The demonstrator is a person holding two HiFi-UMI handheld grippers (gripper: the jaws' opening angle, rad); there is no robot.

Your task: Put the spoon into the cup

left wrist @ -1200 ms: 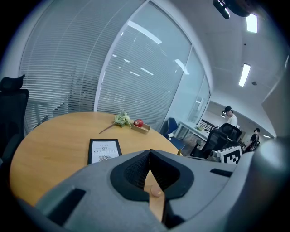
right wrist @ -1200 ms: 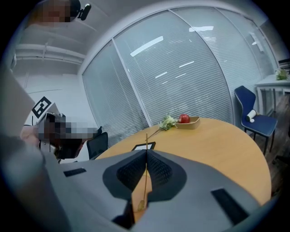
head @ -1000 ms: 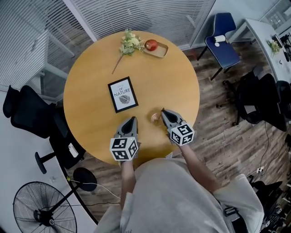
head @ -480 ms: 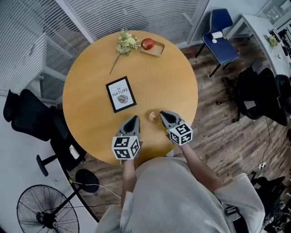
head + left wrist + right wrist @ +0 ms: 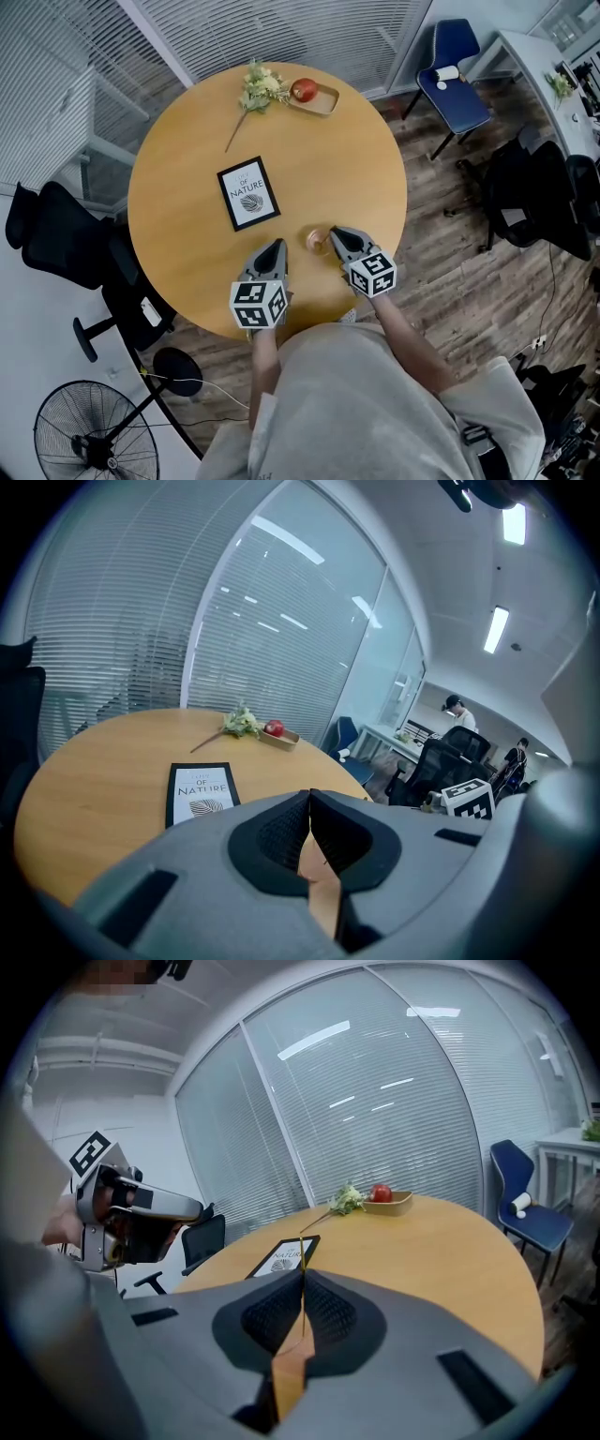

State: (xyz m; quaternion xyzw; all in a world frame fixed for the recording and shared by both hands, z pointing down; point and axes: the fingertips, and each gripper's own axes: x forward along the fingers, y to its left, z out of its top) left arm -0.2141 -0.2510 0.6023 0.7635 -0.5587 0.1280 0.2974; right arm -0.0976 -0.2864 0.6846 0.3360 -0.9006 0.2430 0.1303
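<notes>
Pinching the thin gold spoon [image 5: 301, 1258] between its pressed-together jaws, the right gripper [image 5: 335, 232] holds the handle upright near the table's near edge. The small cup [image 5: 317, 242] stands on the round wooden table [image 5: 187, 150] just beside that gripper's tip; the head view cannot show whether the spoon reaches into it. The left gripper [image 5: 309, 803] hovers nearby, jaws closed on nothing. Farther off lie a framed card [image 5: 248, 193], a flower sprig [image 5: 258, 89] and a tray [image 5: 323, 101] holding a red apple [image 5: 304, 90].

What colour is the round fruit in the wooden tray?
The round fruit is red; head view shows it best.
</notes>
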